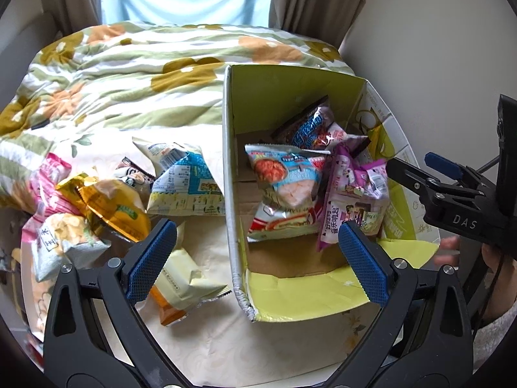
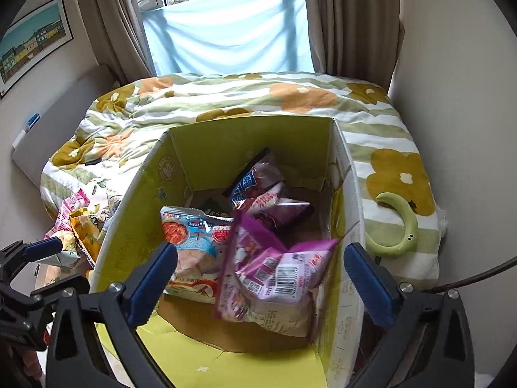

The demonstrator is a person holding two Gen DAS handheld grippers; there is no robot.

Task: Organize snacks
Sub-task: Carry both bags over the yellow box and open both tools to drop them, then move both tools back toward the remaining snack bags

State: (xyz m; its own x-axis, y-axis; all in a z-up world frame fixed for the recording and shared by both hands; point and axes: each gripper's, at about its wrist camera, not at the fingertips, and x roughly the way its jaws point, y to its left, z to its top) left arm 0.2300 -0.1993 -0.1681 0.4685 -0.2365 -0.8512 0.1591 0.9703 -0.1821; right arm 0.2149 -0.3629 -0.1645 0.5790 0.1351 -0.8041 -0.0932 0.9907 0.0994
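An open cardboard box (image 1: 231, 174) with green inner walls (image 2: 226, 142) stands on the bed and holds several snack bags. Inside lie a blue-and-red shrimp-chip bag (image 1: 284, 174) (image 2: 194, 239), a purple bag (image 1: 352, 194) (image 2: 278, 268) and a dark bag (image 1: 310, 129) (image 2: 255, 181). A loose pile lies left of the box: a yellow bag (image 1: 110, 203), a blue-and-white bag (image 1: 187, 184) and a pale yellow bag (image 1: 184, 278). My left gripper (image 1: 257, 258) is open and empty, straddling the box's left wall. My right gripper (image 2: 258, 274) is open and empty above the box's contents; it also shows in the left wrist view (image 1: 452, 190).
A floral quilt (image 1: 129, 74) covers the bed behind the box. A green curved neck fan (image 2: 400, 223) lies on the quilt right of the box. Walls close in on the right; curtains and a window stand behind the bed.
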